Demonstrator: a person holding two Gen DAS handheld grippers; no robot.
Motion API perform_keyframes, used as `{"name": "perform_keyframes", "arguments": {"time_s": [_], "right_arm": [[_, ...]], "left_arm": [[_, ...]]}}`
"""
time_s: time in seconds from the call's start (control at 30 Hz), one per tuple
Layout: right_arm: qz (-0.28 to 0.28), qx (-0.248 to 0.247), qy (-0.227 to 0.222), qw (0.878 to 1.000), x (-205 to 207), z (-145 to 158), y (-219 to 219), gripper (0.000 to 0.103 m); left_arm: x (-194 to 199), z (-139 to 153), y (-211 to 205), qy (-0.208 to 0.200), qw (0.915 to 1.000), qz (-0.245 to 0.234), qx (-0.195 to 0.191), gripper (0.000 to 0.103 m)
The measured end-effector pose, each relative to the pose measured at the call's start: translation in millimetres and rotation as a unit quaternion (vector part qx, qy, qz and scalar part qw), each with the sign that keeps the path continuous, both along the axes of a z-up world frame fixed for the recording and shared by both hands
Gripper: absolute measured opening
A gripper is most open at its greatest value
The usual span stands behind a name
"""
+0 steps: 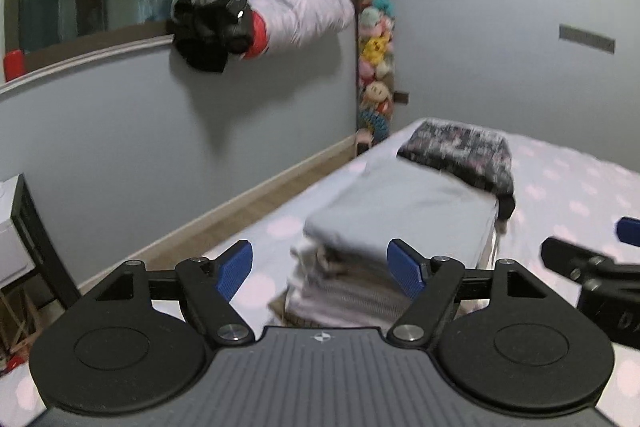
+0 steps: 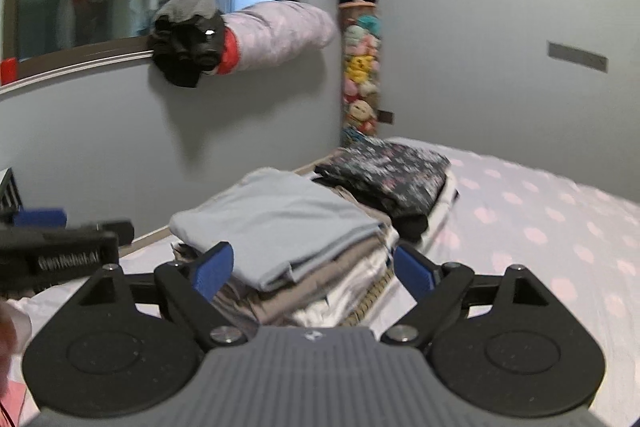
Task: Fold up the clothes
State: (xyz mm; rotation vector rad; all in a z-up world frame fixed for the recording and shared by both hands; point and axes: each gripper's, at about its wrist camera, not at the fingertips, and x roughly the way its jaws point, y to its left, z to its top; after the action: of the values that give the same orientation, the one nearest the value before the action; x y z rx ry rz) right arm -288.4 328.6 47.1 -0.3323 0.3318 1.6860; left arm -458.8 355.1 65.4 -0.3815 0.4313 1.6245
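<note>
Two stacks of folded clothes [image 2: 288, 247] on the bed [image 2: 540, 227]; both grippers' fingers [image 1: 236, 269] [image 2: 214, 269] spread wide, empty.

We read one label: white lettering, blurred, seemingly "GenRobot.AI", on the black side of the left gripper [image 2: 60, 251]. On the right gripper [image 1: 600, 279], only "D" shows.

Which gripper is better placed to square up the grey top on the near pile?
Probably right. The right gripper is open, with the grey top's corner between its fingers; the left gripper sits lower, facing the pile's side.
</note>
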Motion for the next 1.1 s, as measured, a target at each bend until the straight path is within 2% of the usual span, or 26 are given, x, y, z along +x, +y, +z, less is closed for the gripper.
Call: {"name": "perform_keyframes", "arguments": {"time_s": [0.13, 0.27, 0.57, 1.1], "right_arm": [[-0.014, -0.026, 0.027, 0.999, 5.8, -11.0, -13.4, 0.089], [-0.036, -0.028, 0.025, 0.999, 6.6, -16.3, -27.8, 0.089], [-0.072, -0.03, 0.028, 0.997, 20.4, -18.2, -45.3, 0.089], [-0.061, -0.044, 0.034, 0.997, 21.6, -26.2, -56.3, 0.089]], "left_arm": [[7.7, -12.8, -4.0, -0.006, 0.9991, -0.002, -0.042, 0.088], [17.8, -19.9, -10.4, -0.012, 0.9976, -0.007, -0.069, 0.088], [35.6, -15.2, -34.4, -0.007, 0.9978, -0.011, -0.065, 0.088], [43.7, -13.4, -47.4, 0.002, 0.9976, -0.017, -0.067, 0.088]]}}
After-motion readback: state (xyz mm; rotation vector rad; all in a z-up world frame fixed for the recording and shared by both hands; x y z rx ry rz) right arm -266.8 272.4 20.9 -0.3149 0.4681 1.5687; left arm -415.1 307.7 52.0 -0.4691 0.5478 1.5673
